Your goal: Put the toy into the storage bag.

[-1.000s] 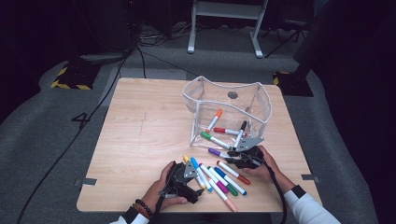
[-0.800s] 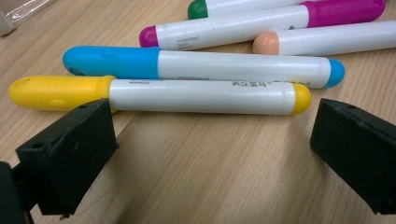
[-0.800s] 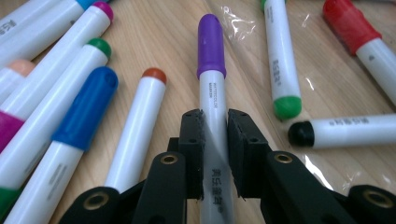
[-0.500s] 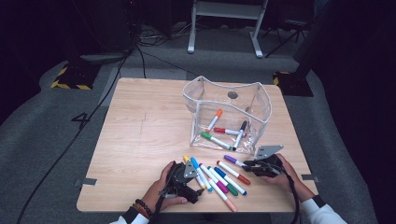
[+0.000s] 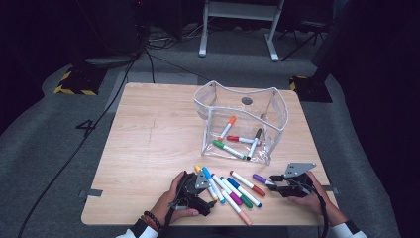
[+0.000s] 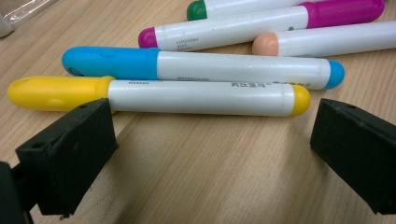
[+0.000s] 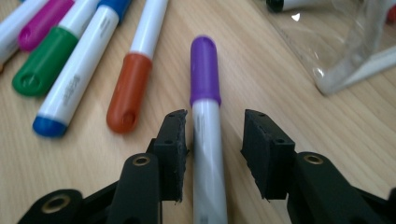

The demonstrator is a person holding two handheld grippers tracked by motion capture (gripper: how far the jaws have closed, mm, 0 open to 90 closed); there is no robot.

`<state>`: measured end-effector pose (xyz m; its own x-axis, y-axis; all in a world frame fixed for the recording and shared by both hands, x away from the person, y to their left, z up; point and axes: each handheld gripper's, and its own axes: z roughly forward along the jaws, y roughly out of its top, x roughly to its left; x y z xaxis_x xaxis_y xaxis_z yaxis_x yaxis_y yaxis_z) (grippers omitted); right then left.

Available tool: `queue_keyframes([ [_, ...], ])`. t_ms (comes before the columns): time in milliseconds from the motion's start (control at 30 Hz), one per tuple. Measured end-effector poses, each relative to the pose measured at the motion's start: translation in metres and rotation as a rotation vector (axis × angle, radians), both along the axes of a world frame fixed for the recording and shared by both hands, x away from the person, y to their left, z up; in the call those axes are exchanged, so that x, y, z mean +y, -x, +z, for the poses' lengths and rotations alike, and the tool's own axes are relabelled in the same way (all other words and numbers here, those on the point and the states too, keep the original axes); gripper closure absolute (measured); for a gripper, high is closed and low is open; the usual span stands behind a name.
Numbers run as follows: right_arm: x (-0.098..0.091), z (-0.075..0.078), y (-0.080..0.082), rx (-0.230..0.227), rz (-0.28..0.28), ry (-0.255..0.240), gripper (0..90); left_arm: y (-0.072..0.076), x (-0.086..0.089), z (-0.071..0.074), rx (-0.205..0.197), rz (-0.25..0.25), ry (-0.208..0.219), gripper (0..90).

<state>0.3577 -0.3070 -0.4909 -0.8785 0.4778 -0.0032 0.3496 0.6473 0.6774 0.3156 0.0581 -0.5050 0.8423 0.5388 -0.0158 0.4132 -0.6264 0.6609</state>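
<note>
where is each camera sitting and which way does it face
High view: above the person's side, looking forward and down on the table; both forearms enter from the bottom.
Left gripper view: rides the left hand-held gripper, looking low across the wood at the yellow marker; its black jaws stand wide.
Right gripper view: rides the right hand-held gripper, looking along the purple marker between its jaws.
Shared: the purple marker also appears from above.

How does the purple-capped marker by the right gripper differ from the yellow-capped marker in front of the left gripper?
The purple-capped marker lies between the right gripper's jaws, which have just opened; the yellow-capped marker lies beyond the left gripper's wide-open jaws, outside them. The purple one lies apart from the others; the yellow one lies close beside a blue-capped marker. The purple one runs along its gripper's jaws, the yellow one across. Both have white barrels and lie flat on the table.
</note>
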Motion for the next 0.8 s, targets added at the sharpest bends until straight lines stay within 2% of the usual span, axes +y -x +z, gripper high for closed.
queue_keyframes([
  [100, 0.009, -0.002, -0.006, -0.008, 0.004, -0.018, 59.8, 0.0, 0.0, 0.0, 0.0, 0.0, 0.0, 0.5],
  [233, 0.017, -0.003, -0.01, -0.016, 0.016, -0.029, 73.9, 0.0, 0.0, 0.0, 0.0, 0.0, 0.0, 0.5],
  [367, 0.019, -0.002, -0.009, -0.025, 0.013, -0.021, 74.9, 0.0, 0.0, 0.0, 0.0, 0.001, 0.0, 0.5],
  [433, 0.014, 0.0, -0.008, -0.008, 0.015, -0.034, 75.0, 0.0, 0.0, 0.0, 0.0, 0.001, 0.0, 0.5],
  [533, 0.005, 0.011, -0.005, -0.014, 0.001, -0.072, 75.0, 0.0, 0.0, 0.0, 0.0, 0.001, 0.0, 0.5],
  [600, -0.003, 0.021, -0.002, -0.035, -0.011, -0.093, 75.0, 0.0, 0.0, 0.0, 0.0, 0.001, -0.001, 0.5],
  [733, -0.019, 0.046, 0.002, -0.073, -0.043, -0.15, 75.0, 0.0, 0.0, 0.0, 0.0, 0.003, 0.0, 0.5],
  [800, -0.025, 0.06, 0.004, -0.099, -0.058, -0.155, 75.0, 0.001, 0.0, 0.0, 0.001, 0.004, 0.0, 0.5],
])
